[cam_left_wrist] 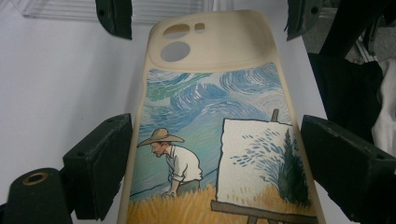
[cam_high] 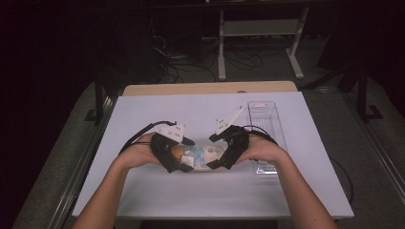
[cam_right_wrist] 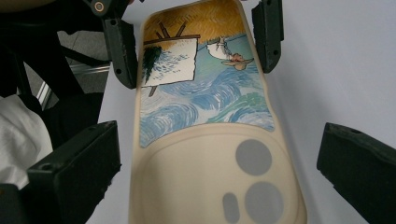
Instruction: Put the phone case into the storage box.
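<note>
A cream phone case [cam_high: 203, 153] printed with a painter at an easel under a swirling blue sky lies lengthwise between my two grippers, low at the white table [cam_high: 210, 195]. I cannot tell whether it touches the tabletop. My left gripper [cam_left_wrist: 217, 140] is shut on the sides of the painted end of the phone case [cam_left_wrist: 210, 93], and its pads press both long edges. My right gripper [cam_right_wrist: 219, 154] straddles the camera-cutout end of the phone case [cam_right_wrist: 205, 140] with its jaws open, a gap showing on each side. In the high view the left gripper [cam_high: 187, 157] and the right gripper [cam_high: 216, 156] face each other.
A clear plastic tray [cam_high: 265, 119] lies along the table's right side, just beyond my right hand. A wooden board [cam_high: 210, 88] borders the far edge. Past it stand a metal stand [cam_high: 260, 28] and cables on the dark floor.
</note>
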